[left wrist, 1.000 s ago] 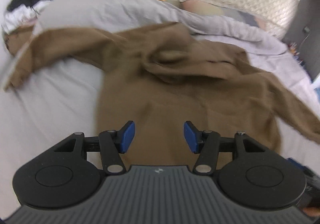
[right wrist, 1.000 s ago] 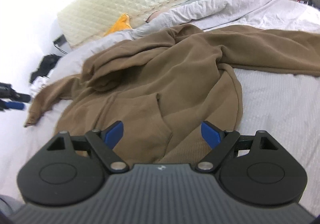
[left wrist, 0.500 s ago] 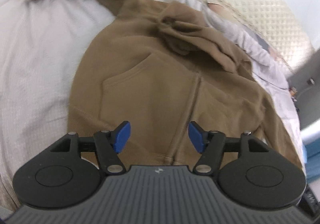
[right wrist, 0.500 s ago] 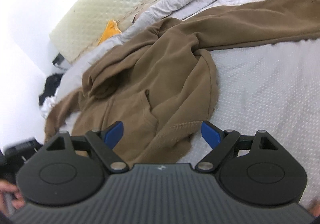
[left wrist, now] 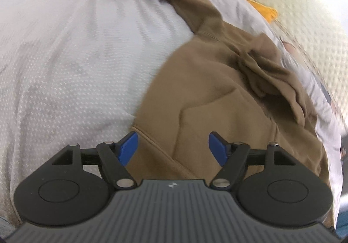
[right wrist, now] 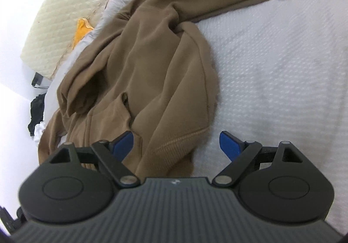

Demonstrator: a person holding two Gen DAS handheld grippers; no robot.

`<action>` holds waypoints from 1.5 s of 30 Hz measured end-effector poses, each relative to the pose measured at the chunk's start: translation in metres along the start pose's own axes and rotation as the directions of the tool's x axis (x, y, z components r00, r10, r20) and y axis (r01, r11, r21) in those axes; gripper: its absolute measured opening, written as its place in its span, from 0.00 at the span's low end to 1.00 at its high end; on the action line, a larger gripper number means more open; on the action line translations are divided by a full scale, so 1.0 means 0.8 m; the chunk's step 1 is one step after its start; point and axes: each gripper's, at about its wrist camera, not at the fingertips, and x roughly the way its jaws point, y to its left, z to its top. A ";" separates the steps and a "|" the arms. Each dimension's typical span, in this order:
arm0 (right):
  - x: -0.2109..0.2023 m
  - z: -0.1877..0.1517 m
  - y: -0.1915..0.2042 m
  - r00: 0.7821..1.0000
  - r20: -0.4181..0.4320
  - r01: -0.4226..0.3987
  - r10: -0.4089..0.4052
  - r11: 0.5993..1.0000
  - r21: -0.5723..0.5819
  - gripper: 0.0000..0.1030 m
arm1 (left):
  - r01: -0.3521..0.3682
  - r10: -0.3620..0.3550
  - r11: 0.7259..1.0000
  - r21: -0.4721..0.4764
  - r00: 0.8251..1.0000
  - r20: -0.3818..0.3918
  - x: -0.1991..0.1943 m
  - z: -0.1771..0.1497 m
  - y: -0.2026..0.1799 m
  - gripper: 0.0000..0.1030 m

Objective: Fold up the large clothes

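Both tongs lower over brown hoodie (left wrist: 217, 90) than before, left tongs (left wrist: 173, 148) widening, right tongs (right wrist: 176, 145) wide, nothing gripped

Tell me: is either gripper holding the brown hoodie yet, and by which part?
Neither. The left gripper, jaws opening, and the open right gripper frame the brown hoodie's hem corners, pads clear of the cloth.

Brown hoodie (right wrist: 165, 64) sleeve runs off right-wrist view's upper right edge
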 end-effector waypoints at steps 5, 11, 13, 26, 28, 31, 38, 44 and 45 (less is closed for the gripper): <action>0.018 0.009 -0.002 0.998 0.056 -0.006 0.005 1.000 0.015 0.86 | -0.025 0.024 0.999 -0.036 1.000 -0.019 0.030 0.008 0.010 0.74; 0.039 0.013 -0.001 0.998 0.067 0.004 -0.003 1.000 -0.014 0.76 | -0.044 0.042 0.999 -0.032 0.998 -0.043 0.064 0.008 0.010 0.74; 0.043 0.014 0.003 0.998 0.063 -0.007 0.010 0.999 -0.042 0.67 | -0.029 0.026 0.998 -0.055 0.999 -0.042 0.069 0.010 0.012 0.74; -0.015 0.011 0.056 0.989 0.097 -0.090 0.111 0.975 -0.201 0.17 | 0.116 -0.116 0.993 -0.029 0.993 0.027 0.019 0.039 0.013 0.12; -0.043 0.010 0.075 0.983 0.113 -0.114 0.148 0.958 -0.264 0.16 | 0.151 -0.151 0.988 -0.013 0.988 0.042 -0.003 0.051 0.011 0.12; -0.087 0.014 0.093 0.974 0.133 -0.135 0.183 0.942 -0.308 0.14 | 0.216 -0.216 0.975 -0.045 0.976 0.012 -0.029 0.071 0.012 0.11; -0.175 0.012 0.106 0.972 0.141 -0.127 0.189 0.924 -0.361 0.10 | 0.292 -0.293 0.955 -0.045 0.956 -0.027 -0.103 0.088 0.029 0.11; -0.194 -0.020 0.091 0.992 0.079 -0.063 0.098 0.930 -0.362 0.10 | 0.273 -0.272 0.962 -0.008 0.956 -0.106 -0.124 0.074 0.053 0.11; -0.189 -0.025 0.086 0.995 0.066 -0.047 0.075 0.934 -0.354 0.10 | 0.256 -0.255 0.967 -0.003 0.959 -0.126 -0.119 0.070 0.055 0.11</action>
